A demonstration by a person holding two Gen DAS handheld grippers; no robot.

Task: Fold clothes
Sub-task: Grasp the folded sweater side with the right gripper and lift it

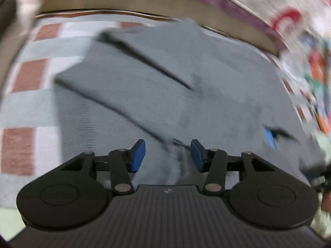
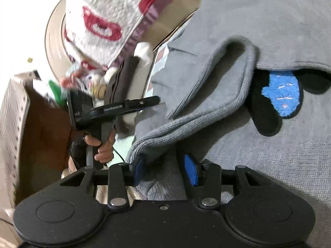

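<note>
A grey knitted sweater [image 1: 217,78] lies spread on a checked bed sheet [image 1: 26,76], one flap folded over at an angle. It carries a blue and black patch [image 2: 281,95], half covered by a rolled-over fold [image 2: 217,76]. My left gripper [image 1: 167,156] hovers just above the sweater's near part, jaws apart, nothing pinched between its blue pads [image 1: 137,157]. In the right wrist view a hand [image 2: 101,144] holds that left gripper [image 2: 124,107] at the sweater's left edge. My right gripper [image 2: 165,170] stands open with the thick end of the fold lying between its fingers.
A white fleece blanket with red shapes and a purple border [image 2: 99,10] hangs over the beige headboard [image 1: 124,0]. A heap of small colourful things [image 2: 86,76] and a brown box [image 2: 41,124] sit left of the bed. The left wrist view is blurred.
</note>
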